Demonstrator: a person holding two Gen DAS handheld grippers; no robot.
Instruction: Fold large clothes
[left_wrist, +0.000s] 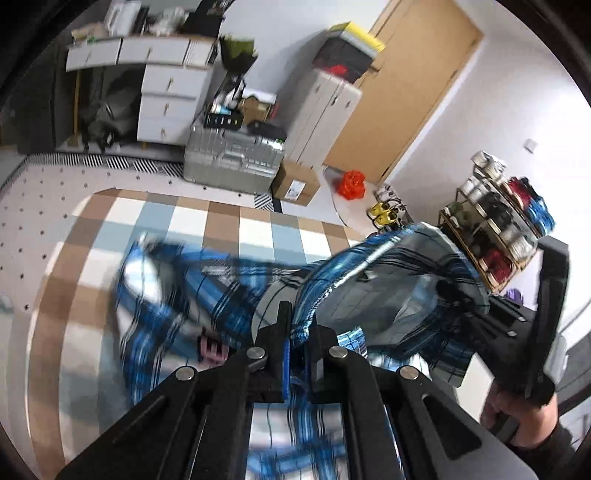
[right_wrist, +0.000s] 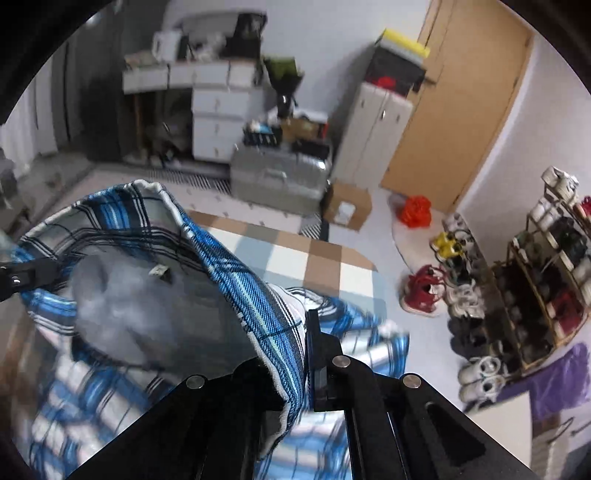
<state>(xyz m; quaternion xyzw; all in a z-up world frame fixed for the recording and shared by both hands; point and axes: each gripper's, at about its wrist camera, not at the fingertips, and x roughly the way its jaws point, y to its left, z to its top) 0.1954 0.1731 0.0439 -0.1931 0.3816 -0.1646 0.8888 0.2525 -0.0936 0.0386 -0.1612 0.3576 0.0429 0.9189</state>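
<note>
A: What do the left tongs (left_wrist: 297, 332) have hold of?

B: They are clamped tight on the edge of the blue plaid shirt (left_wrist: 369, 295). The cloth runs up between the two black fingers, and its striped hem sticks out past their tips.

A: And the right tongs (right_wrist: 308, 332)?

B: Closed as well, pinching another stretch of the same shirt (right_wrist: 166, 288). The hem folds over the near finger and hangs down the front of the tool.

A: Where is the shirt as a whole?

B: Lifted and stretched between the two tools, opened enough that its grey lining faces the cameras. A small tag is sewn inside the lining. The lower part trails blurred onto the checked mat (left_wrist: 221, 221) below, which has brown, white and pale blue squares.

A: Is the person visible?

B: Only a hand (left_wrist: 517, 413) at the right edge of the left view, wrapped around the grip of the other tool.

A: What lies further out?

B: A silver suitcase (left_wrist: 232, 155) sits beyond the mat, with a cardboard box (left_wrist: 295, 184) just beside it and white drawers (left_wrist: 170, 103) behind. A wooden door (right_wrist: 461, 110) stands in the far wall, a red bag (right_wrist: 415, 210) on the floor near it. A shoe rack (right_wrist: 546, 280) lines the right wall, with loose shoes on the floor in front.
</note>
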